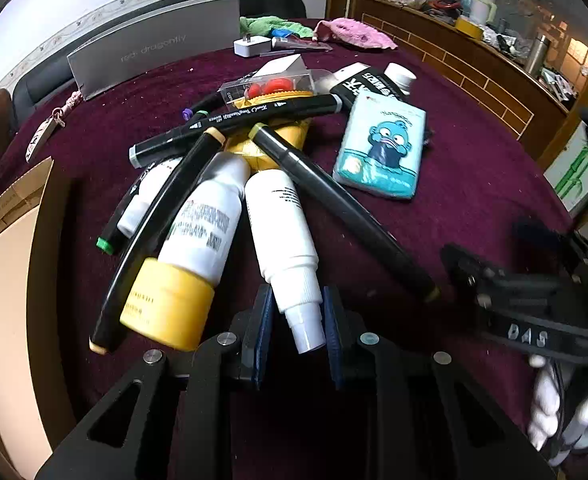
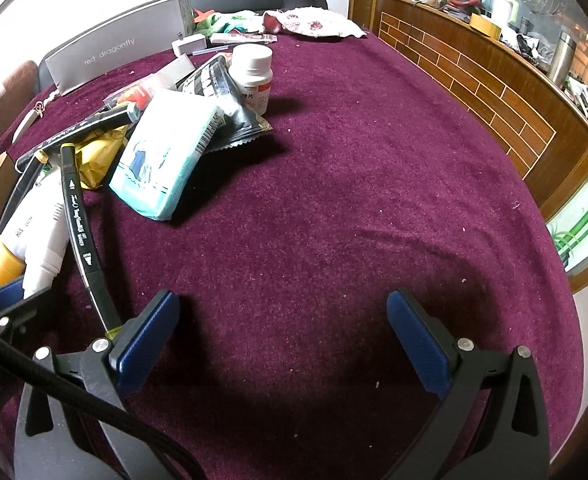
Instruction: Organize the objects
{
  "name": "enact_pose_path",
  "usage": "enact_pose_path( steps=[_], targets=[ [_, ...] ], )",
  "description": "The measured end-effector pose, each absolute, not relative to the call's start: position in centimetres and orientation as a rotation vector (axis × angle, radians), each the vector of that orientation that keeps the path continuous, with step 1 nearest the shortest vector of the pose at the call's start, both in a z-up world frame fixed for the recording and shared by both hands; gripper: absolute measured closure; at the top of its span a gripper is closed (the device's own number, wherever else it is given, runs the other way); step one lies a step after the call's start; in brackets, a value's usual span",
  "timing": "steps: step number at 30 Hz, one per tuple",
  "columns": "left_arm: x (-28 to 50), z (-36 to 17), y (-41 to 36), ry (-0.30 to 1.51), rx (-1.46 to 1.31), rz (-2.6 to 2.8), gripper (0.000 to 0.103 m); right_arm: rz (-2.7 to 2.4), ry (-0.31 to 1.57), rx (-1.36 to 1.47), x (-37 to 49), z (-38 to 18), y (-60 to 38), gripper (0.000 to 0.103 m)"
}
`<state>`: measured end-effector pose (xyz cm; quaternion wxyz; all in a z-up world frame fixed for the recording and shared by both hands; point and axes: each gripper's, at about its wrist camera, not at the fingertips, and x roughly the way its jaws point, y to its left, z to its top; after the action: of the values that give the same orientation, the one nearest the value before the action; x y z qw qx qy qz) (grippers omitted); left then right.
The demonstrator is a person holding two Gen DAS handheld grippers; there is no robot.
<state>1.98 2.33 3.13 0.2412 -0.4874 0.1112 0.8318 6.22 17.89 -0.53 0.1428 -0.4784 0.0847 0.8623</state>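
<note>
A pile of objects lies on the maroon tablecloth (image 2: pixel 334 200). My left gripper (image 1: pixel 298 332) has its blue pads on either side of the nozzle end of a white spray bottle (image 1: pixel 282 232), closed around it. Beside that bottle lie a white bottle with a yellow cap (image 1: pixel 186 256), several black markers (image 1: pixel 346 212) and a light-blue tissue pack (image 1: pixel 382 148). My right gripper (image 2: pixel 282 340) is open and empty over bare cloth, right of the pile. The tissue pack (image 2: pixel 166 152), a marker (image 2: pixel 82 236) and a white pill bottle (image 2: pixel 252 76) show in the right wrist view.
A cardboard box (image 1: pixel 10 272) sits at the left table edge. A grey "red dragonfly" box (image 1: pixel 154 52), a white charger (image 1: pixel 250 46) and pink and green cloths (image 1: pixel 354 32) lie at the back. A wooden counter (image 2: pixel 474 80) runs along the right.
</note>
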Motion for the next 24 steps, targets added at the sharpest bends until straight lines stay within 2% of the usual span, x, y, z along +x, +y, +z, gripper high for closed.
enact_pose_path(
  steps=[6, 11, 15, 24],
  targets=[
    [0.9, 3.4, 3.9, 0.348, -1.345, 2.306, 0.082, 2.487, 0.243, -1.379, 6.3, -0.4, 17.9, 0.000],
    [0.0, 4.0, 3.4, 0.210, -1.349, 2.230, 0.082, 2.487, 0.243, -1.379, 6.3, -0.4, 17.9, 0.000],
    [-1.0, 4.5, 3.3, 0.171, -1.359, 2.246, 0.080, 2.487, 0.243, -1.378, 6.3, -0.4, 17.9, 0.000],
    [-3.6, 3.4, 6.4, 0.246, -1.360, 2.330, 0.080, 2.488, 0.243, -1.379, 6.3, -0.4, 18.0, 0.000]
  ],
)
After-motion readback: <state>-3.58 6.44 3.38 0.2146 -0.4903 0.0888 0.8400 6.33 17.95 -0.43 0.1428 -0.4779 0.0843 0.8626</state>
